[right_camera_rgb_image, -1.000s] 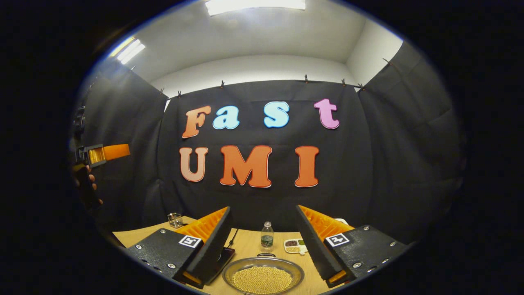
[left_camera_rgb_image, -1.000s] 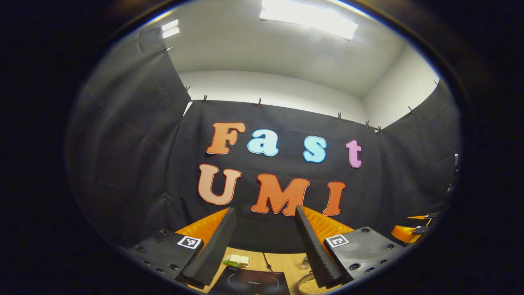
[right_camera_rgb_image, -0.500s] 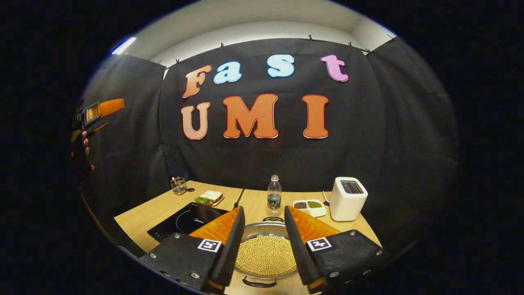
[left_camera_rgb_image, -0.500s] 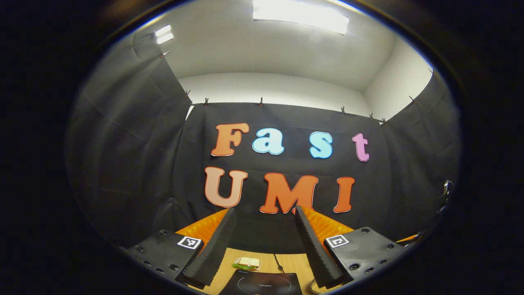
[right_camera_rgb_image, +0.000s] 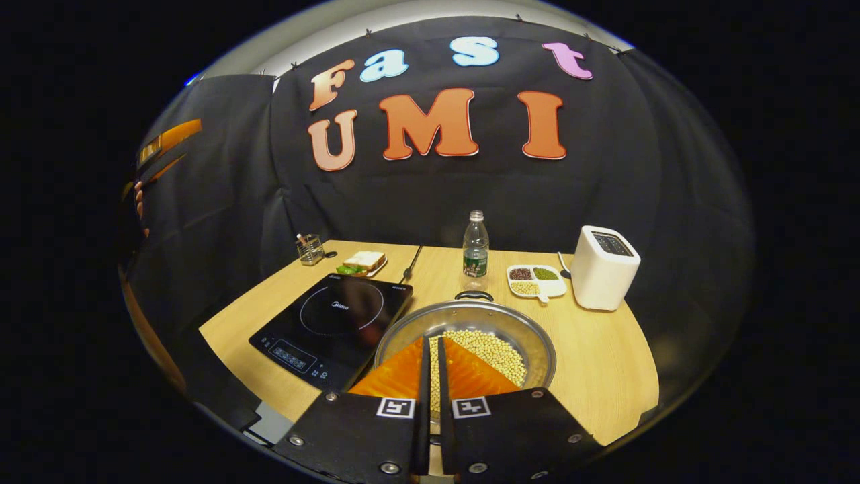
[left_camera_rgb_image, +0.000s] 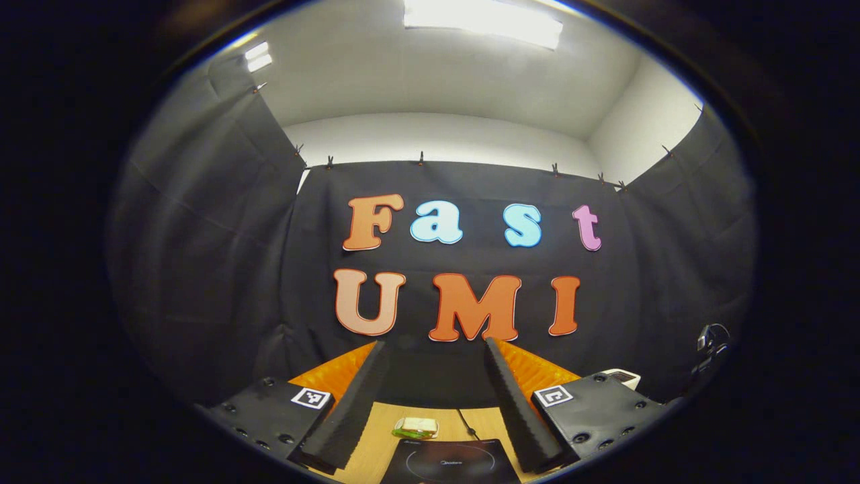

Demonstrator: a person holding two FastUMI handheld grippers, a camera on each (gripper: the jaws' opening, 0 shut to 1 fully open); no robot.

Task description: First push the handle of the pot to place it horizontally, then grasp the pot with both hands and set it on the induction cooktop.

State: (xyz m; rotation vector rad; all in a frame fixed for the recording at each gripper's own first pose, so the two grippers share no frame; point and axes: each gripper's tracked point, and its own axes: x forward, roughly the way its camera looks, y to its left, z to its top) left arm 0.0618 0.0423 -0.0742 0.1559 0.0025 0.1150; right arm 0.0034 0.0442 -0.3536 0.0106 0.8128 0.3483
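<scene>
Pot (right_camera_rgb_image: 500, 323) holds yellow beans (right_camera_rgb_image: 490, 349), sits on the table (right_camera_rgb_image: 605, 363) just right of the induction cooktop (right_camera_rgb_image: 329, 323), rim overlapping its edge. Pot's handles line up near-to-far from your right gripper (right_camera_rgb_image: 430, 356), far handle (right_camera_rgb_image: 474, 295) toward the bottle (right_camera_rgb_image: 476, 245). Right gripper's fingers nearly together over the pot, gripping nothing. Left gripper (left_camera_rgb_image: 430, 376) spread wide, empty, above the cooktop (left_camera_rgb_image: 447, 460). Divided dish (right_camera_rgb_image: 536, 281) holds three kinds of beans.

Left view tilts up — perhaps; both share cooktop (left_camera_rgb_image: 450, 462).
</scene>
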